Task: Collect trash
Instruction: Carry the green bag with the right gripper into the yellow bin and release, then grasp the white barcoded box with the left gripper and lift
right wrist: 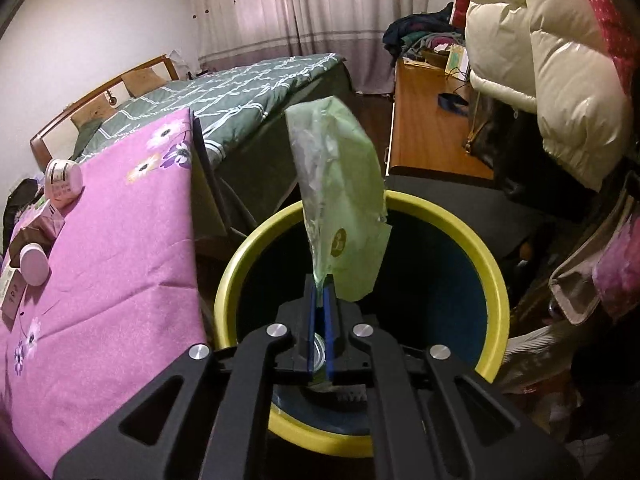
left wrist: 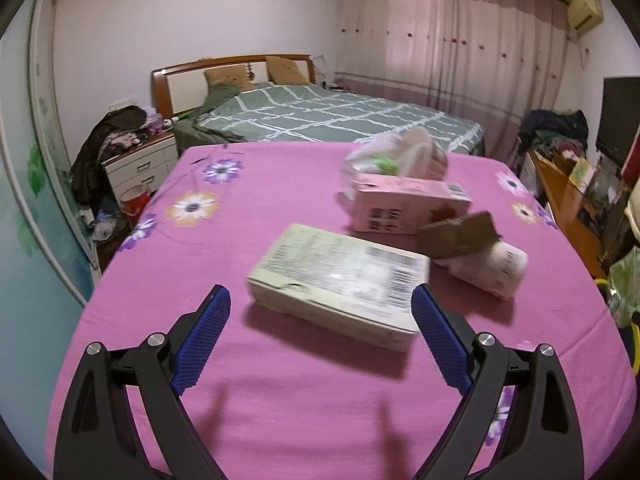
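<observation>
My left gripper (left wrist: 320,294) stands open low over the pink flowered cloth (left wrist: 280,392). A pale flat box (left wrist: 340,280) lies just ahead between its blue pads, untouched on the left side. Behind it lie a pink box (left wrist: 412,204), a brown cardboard piece (left wrist: 456,236), a white roll (left wrist: 492,268) and a white plastic bag (left wrist: 396,160). My right gripper (right wrist: 321,284) is shut on a green plastic wrapper (right wrist: 344,200), which sticks up over the yellow-rimmed bin (right wrist: 496,280) beside the cloth-covered table (right wrist: 112,240).
A bed with a green checked cover (left wrist: 320,116) stands behind the table, with a cluttered nightstand (left wrist: 140,164) to its left. A wooden cabinet (right wrist: 424,128) and a cream puffy coat (right wrist: 540,60) crowd the bin's right side. A small white jar (right wrist: 62,182) sits at the table's far edge.
</observation>
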